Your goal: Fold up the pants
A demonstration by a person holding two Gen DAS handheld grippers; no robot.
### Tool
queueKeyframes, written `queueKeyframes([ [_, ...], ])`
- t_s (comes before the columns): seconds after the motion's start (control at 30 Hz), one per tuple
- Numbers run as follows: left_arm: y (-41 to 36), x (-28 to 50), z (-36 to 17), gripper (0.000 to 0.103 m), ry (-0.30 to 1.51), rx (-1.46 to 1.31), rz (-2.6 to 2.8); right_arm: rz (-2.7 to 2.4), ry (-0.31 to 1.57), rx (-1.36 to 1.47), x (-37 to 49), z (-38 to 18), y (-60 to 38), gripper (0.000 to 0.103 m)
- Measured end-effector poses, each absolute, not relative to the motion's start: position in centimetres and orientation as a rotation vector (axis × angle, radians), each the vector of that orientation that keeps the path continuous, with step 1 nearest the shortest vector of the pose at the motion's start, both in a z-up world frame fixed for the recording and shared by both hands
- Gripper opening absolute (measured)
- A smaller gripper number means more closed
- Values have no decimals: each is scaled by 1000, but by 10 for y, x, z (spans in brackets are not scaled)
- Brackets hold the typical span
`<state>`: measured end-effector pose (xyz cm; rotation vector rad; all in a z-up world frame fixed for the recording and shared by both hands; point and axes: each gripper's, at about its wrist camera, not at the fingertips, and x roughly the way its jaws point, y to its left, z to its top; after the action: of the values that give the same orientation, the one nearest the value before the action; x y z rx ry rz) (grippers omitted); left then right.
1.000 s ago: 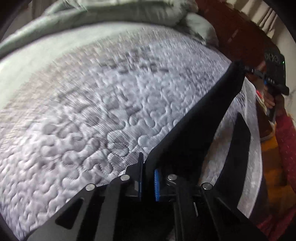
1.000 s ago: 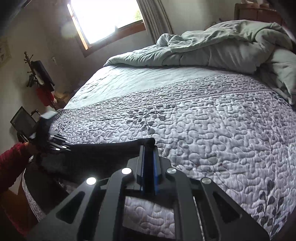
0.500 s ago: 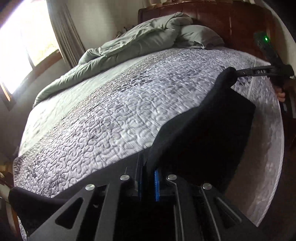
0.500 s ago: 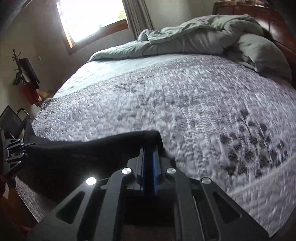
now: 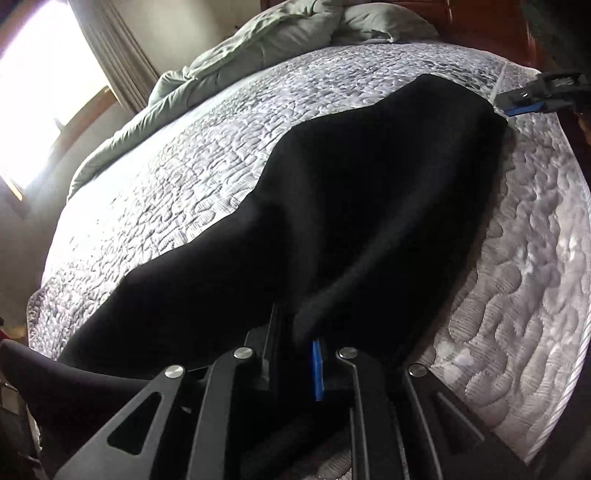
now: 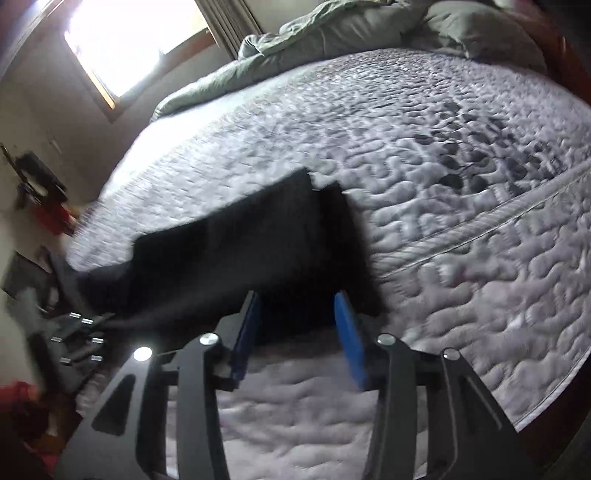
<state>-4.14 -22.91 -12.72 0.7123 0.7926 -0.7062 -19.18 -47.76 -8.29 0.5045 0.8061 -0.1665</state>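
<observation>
Black pants (image 5: pixel 369 192) spread on a quilted bed (image 5: pixel 177 173)

Left gripper (image 5: pixel 295 354) clamps the fabric — right gripper (image 6: pixel 295 325) gapes, holding nothing.

Right gripper (image 6: pixel 297 332) jaws now parted, pants (image 5: pixel 369 192) released and lowered from mid-air flat onto the bed (image 5: pixel 192 155).

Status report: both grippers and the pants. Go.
Left gripper shut on black fabric pants. Right gripper open, released. Pants flat on grey quilted bedspread. Nothing obstructing.

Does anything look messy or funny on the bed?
Yes. The black pants lie crooked and rumpled, one end hanging off the bed's edge. The green comforter is bunched up at the far end of the quilt.
</observation>
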Motion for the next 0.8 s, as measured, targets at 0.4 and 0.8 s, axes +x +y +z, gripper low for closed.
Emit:
queueKeyframes([
  [0.4,-232,-30,-119,14,850,681,-713,-163,858,882,-154,-111,-496,9],
  [0.8,-245,-45,-125,18,855,715,-735,-310,912,797,-167,-114,-497,5],
])
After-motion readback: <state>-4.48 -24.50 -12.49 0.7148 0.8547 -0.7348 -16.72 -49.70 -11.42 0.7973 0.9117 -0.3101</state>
